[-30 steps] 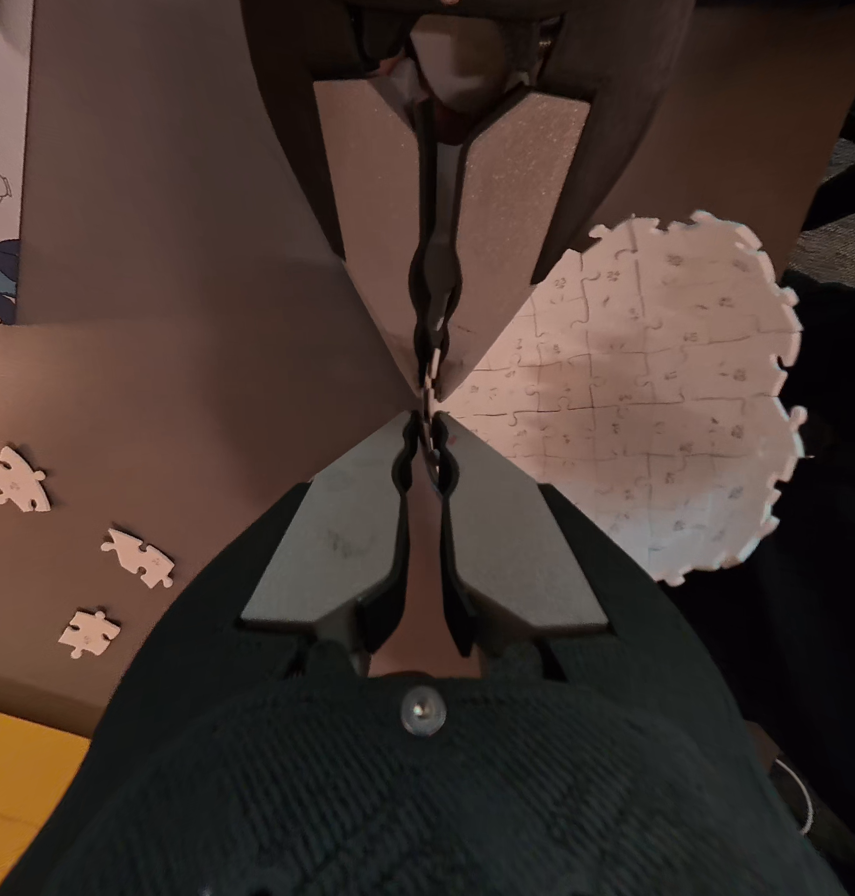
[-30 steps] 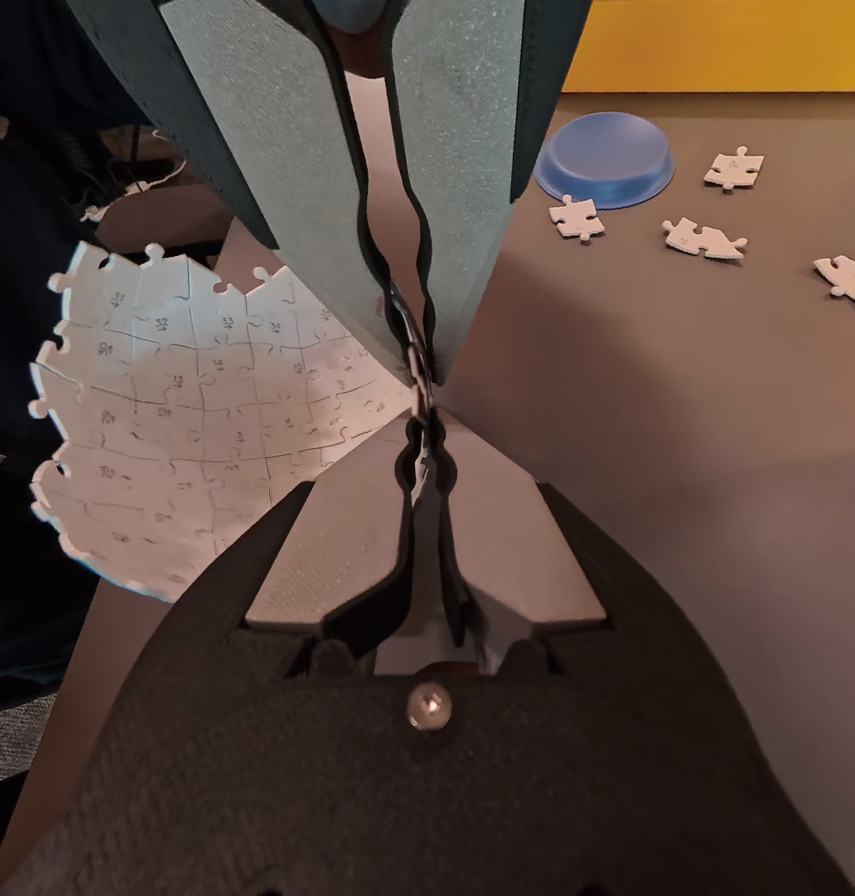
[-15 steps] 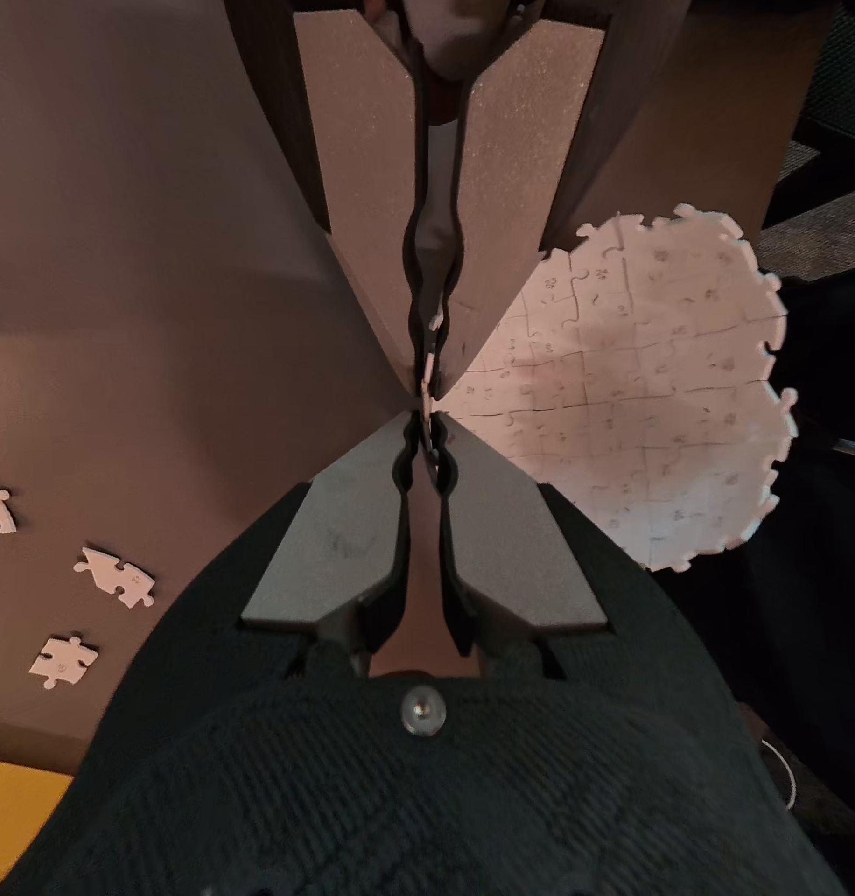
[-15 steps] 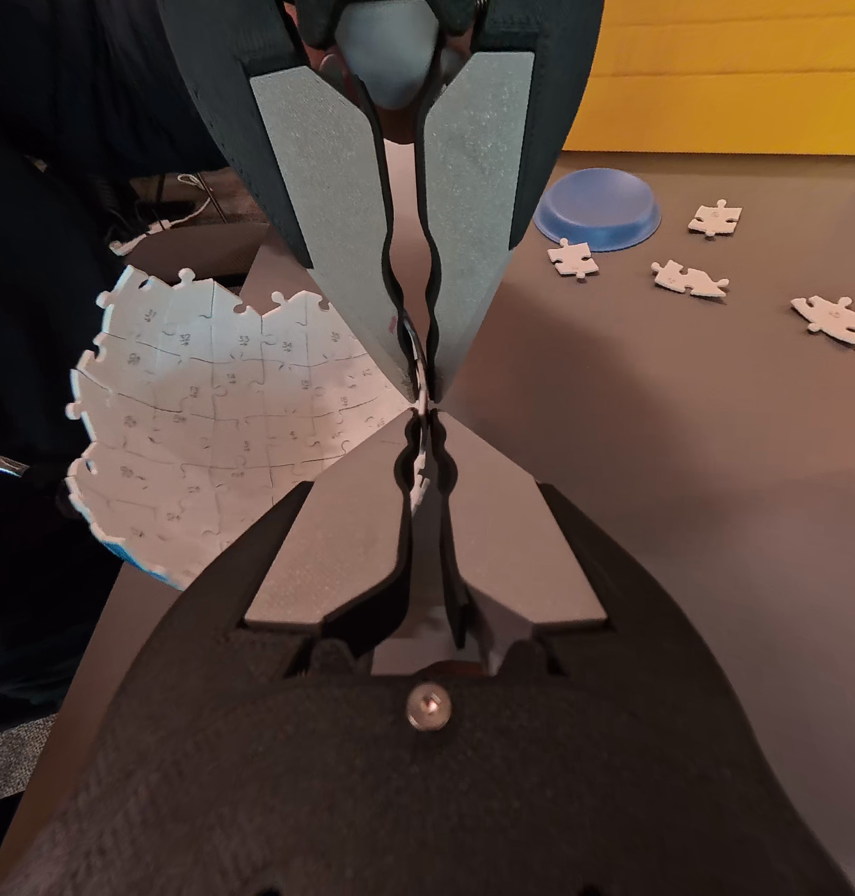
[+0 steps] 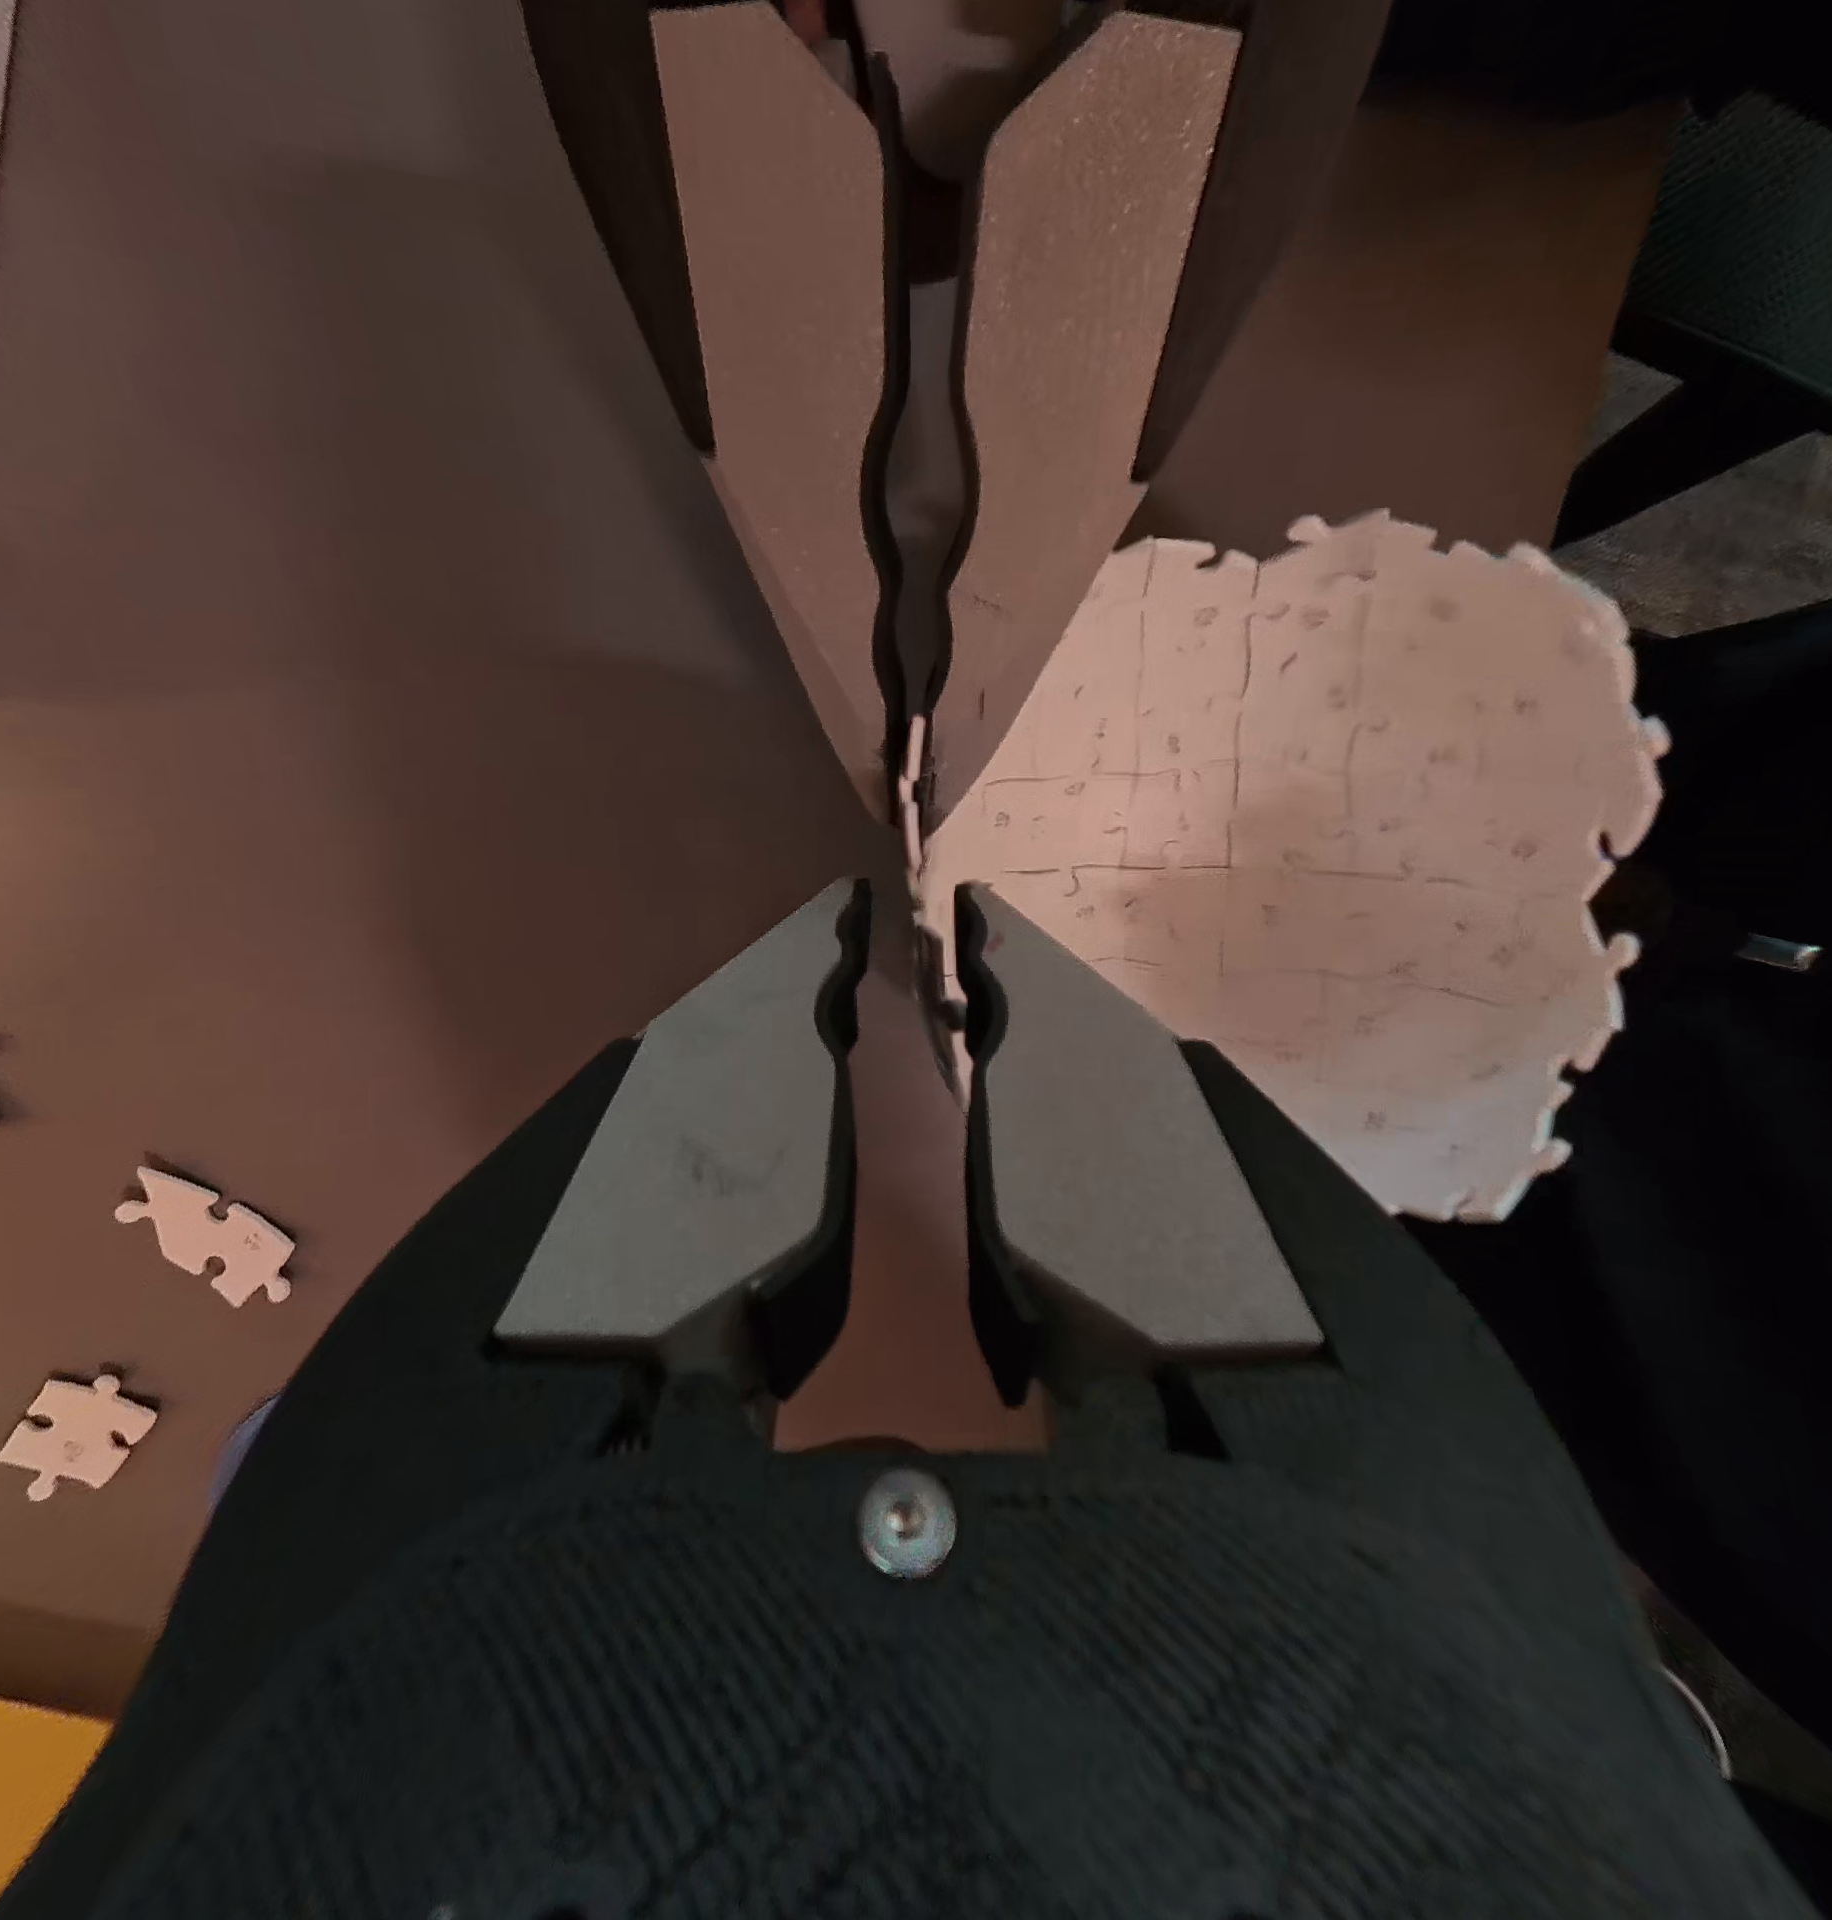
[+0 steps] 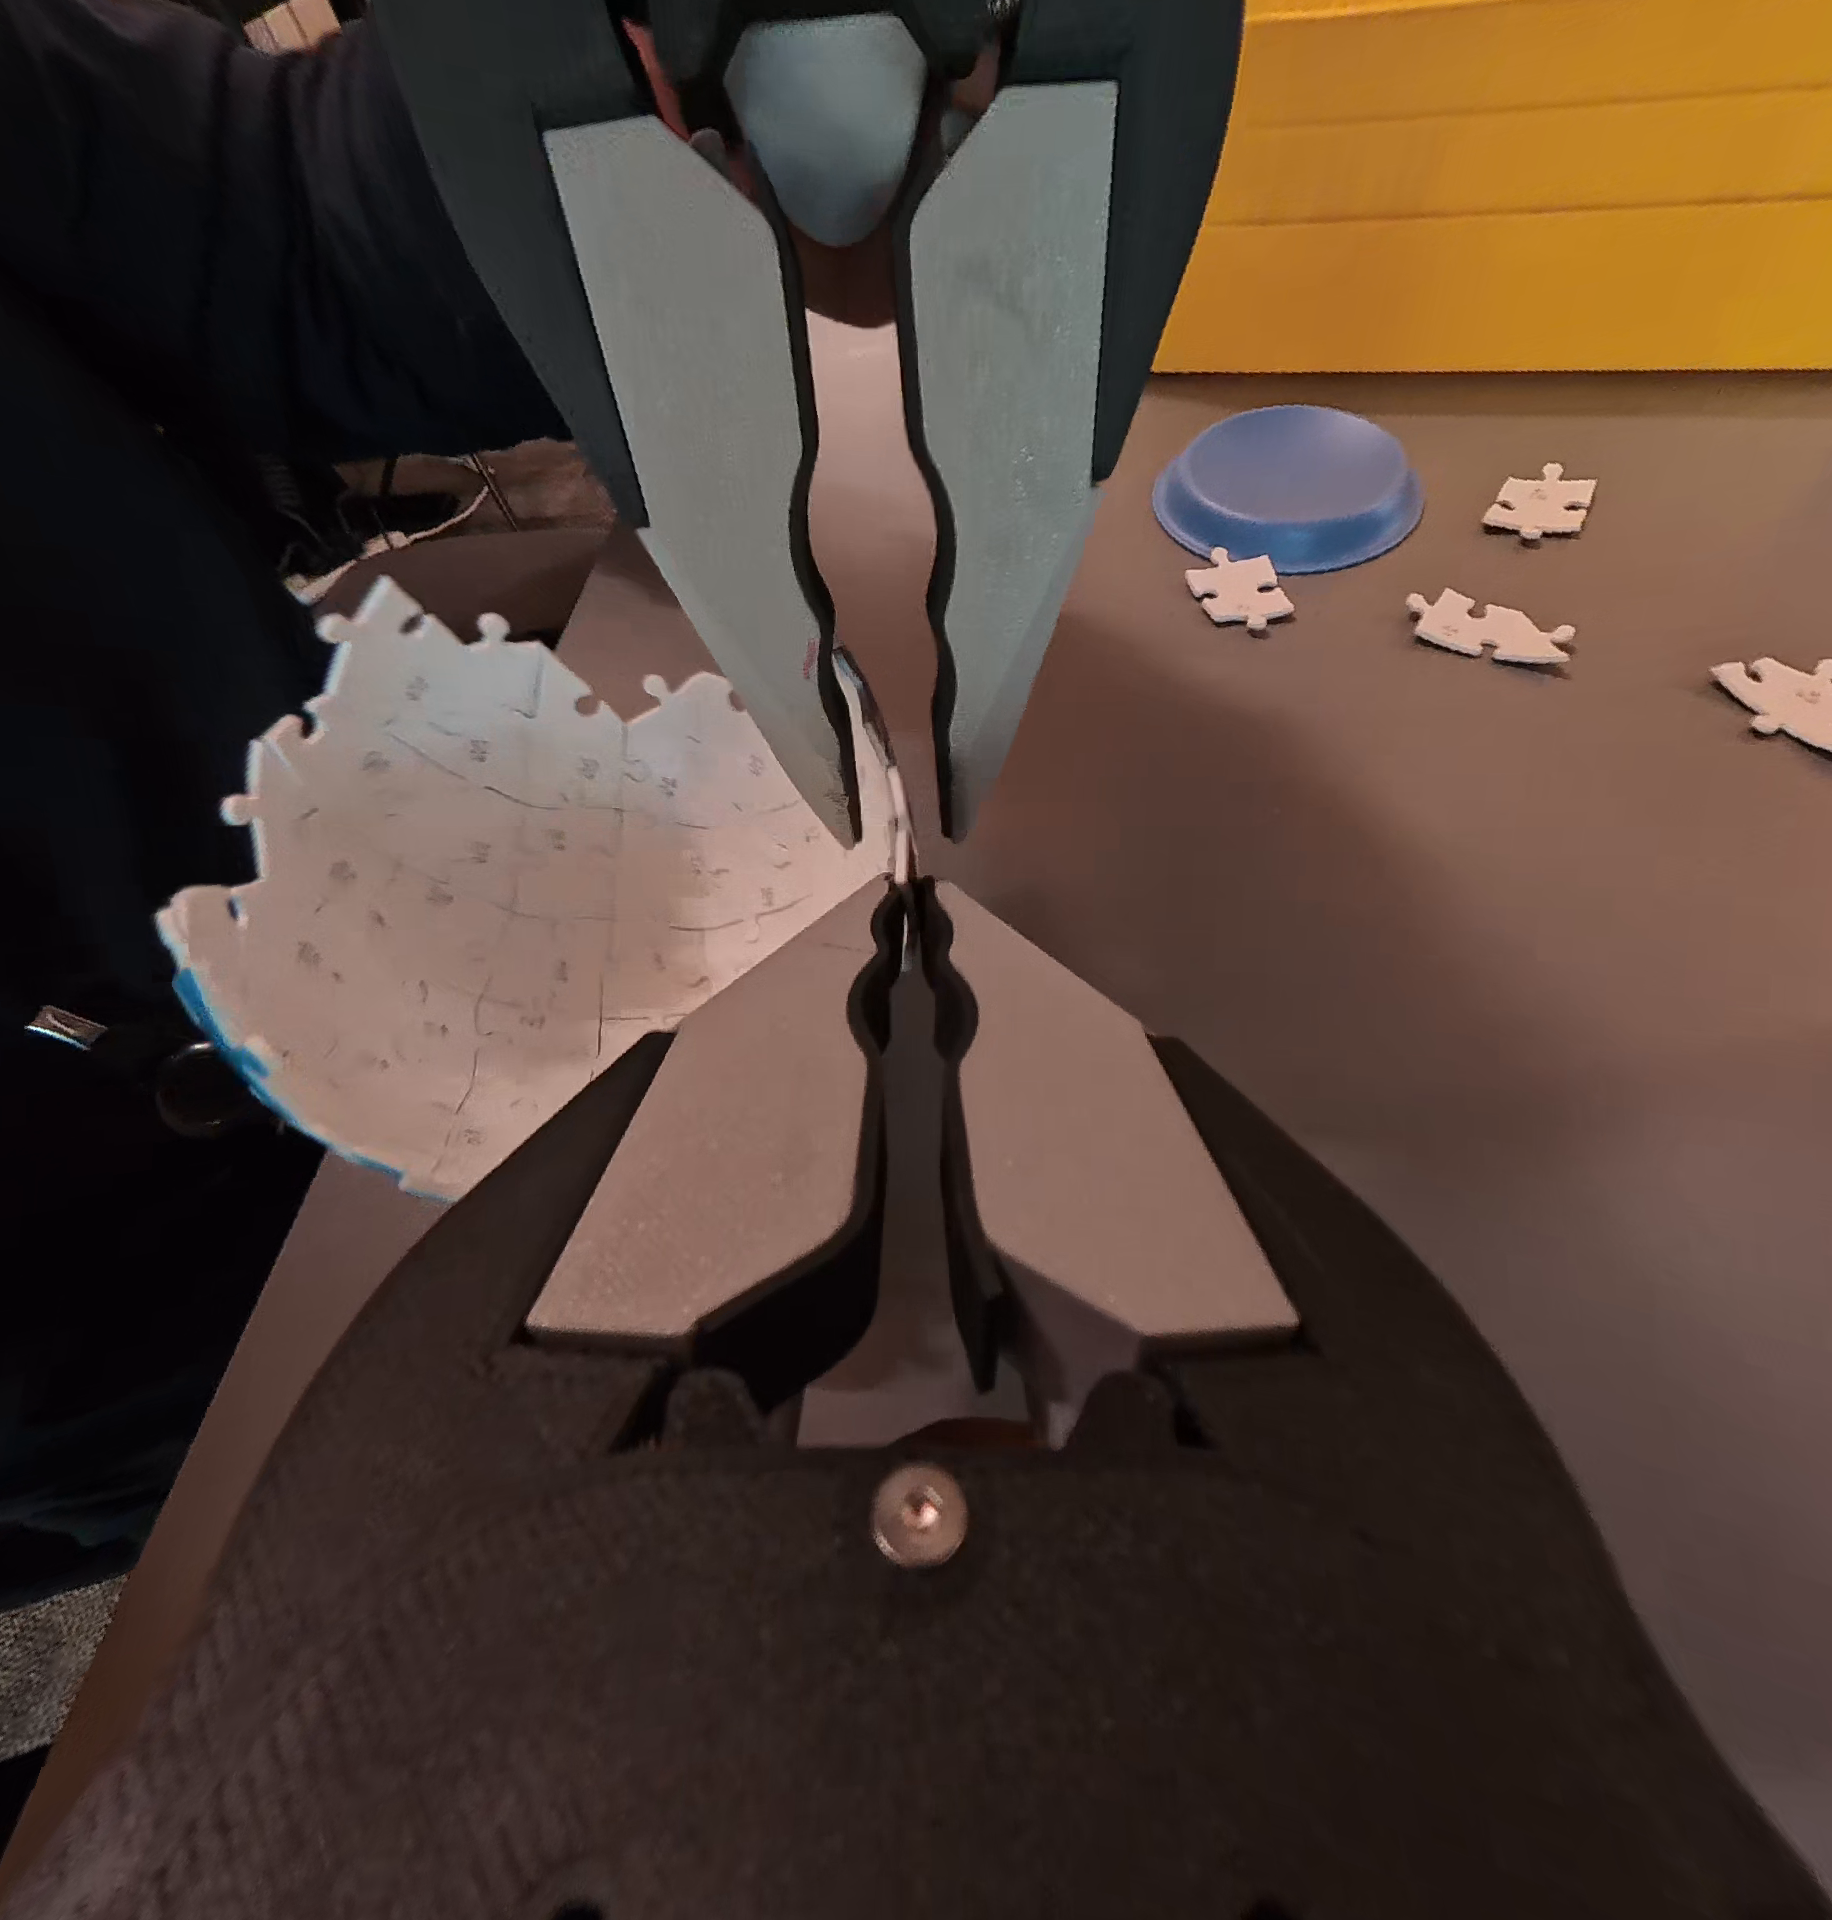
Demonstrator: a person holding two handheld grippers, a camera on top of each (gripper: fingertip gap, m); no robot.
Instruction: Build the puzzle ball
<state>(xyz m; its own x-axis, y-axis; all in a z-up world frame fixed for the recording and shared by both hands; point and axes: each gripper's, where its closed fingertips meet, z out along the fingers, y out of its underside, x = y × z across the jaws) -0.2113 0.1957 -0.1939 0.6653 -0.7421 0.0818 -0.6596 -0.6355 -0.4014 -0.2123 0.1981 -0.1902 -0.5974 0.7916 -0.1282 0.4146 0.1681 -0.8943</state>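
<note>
We see two grippers meeting tip to tip at the rim of the half-built puzzle ball [image 5: 1307,862], a curved white shell of joined pieces held above the brown worktop [image 5: 320,675].

In the left wrist view, the left gripper [image 5: 910,914] rises from the bottom of the frame with its jaws a little apart; the shell's edge runs between them and seems to rest against the right-hand finger, though blur there keeps us from being sure. The shell spreads toward the right of the frame, its inner face toward the camera. The right gripper enters from the top, jaws pinched together on the rim. Two loose puzzle pieces [image 5: 211,1231] lie at the lower left.

In the right wrist view, the right gripper [image 6: 910,904] has its jaws clamped on the thin rim at the centre of the frame. The shell [image 6: 496,914] fans out to the left, a blue outer face showing along its lower edge. The left gripper [image 6: 896,821] comes down from the top with a visible gap between its fingertips. At the upper right, a blue dish [image 6: 1291,488] sits upside down on the worktop [image 6: 1411,1039], with loose pieces [image 6: 1239,589] scattered just beside it.
</note>
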